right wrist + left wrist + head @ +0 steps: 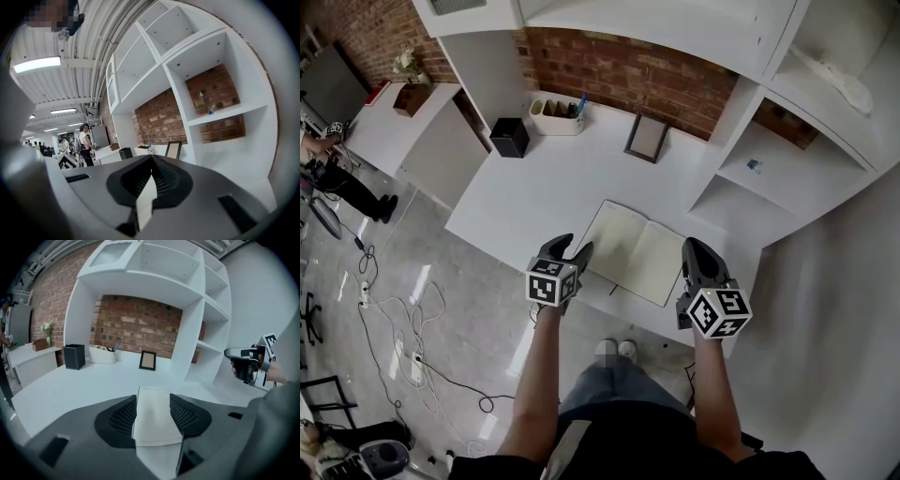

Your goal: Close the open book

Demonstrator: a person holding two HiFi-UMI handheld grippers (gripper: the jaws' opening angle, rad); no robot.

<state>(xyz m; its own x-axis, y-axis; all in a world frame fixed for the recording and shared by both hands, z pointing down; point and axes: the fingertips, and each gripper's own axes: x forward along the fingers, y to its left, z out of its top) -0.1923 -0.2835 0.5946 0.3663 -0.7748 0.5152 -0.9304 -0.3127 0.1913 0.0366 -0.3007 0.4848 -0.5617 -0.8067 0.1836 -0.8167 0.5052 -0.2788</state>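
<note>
Open book lying flat on the white desk, close to the near edge. At its 8 o'clock, left gripper, jaws spread, a pale page showing between them. At its 4 o'clock, right gripper, jaws pressed together at the tips. Toward 12 o'clock, picture frame; toward 11 o'clock, black box and white tray.

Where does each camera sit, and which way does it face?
Head view: on the person's head, facing steeply down at the open white-paged book on the white desk; both forearms, left gripper and right gripper show.
Left gripper view: rides that gripper, facing the brick-backed shelves over the book; its jaws stand apart, right gripper beyond.
Right gripper view: faces the shelves, tilted upward; jaws nearly together.
Shared: all show the dark-framed picture.
</note>
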